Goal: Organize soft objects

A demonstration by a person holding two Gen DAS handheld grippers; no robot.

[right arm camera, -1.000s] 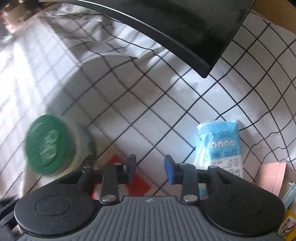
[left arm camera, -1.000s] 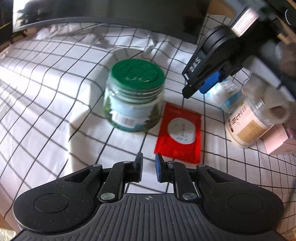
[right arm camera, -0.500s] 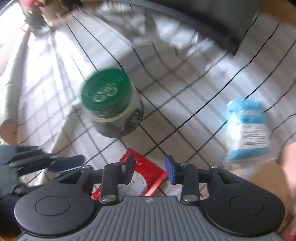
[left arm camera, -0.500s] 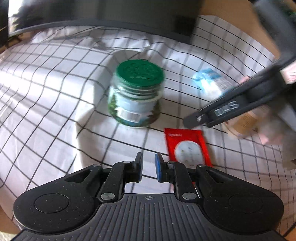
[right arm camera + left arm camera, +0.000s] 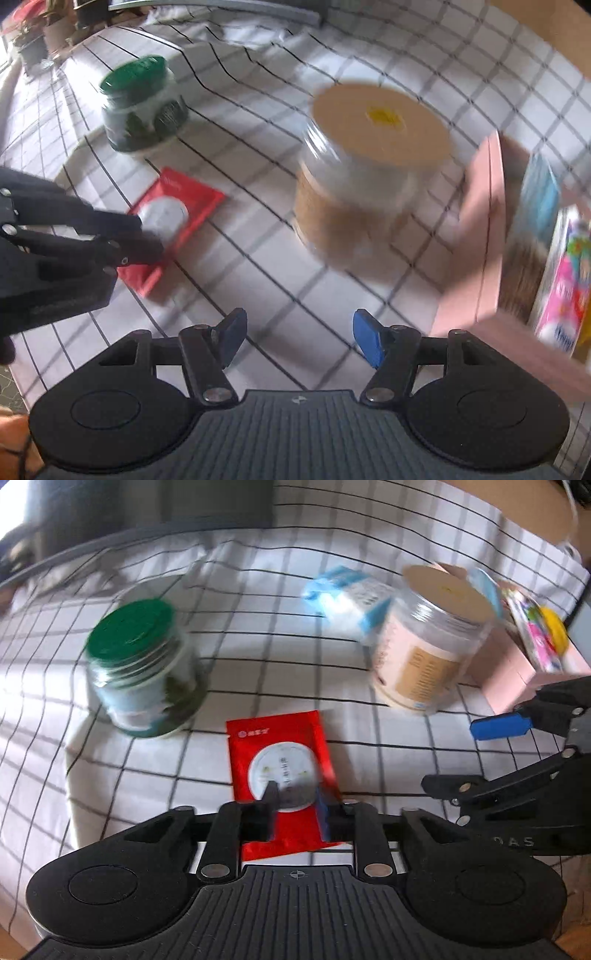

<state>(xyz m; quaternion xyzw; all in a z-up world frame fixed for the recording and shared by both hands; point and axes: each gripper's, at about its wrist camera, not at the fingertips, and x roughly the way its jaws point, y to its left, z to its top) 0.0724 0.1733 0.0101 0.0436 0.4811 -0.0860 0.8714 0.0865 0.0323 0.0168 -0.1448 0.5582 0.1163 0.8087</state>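
green-lidded jar (image 5: 142, 672) | tan-lidded jar (image 5: 369, 173) (blurred) | checked cloth (image 5: 207, 764)

Both grippers' jaws just opening, empty.

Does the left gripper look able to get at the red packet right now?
Probably yes. The left gripper hangs right over the red packet, jaws just opened, and nothing sits between them. The packet lies flat on the checked cloth, which may make pinching awkward.
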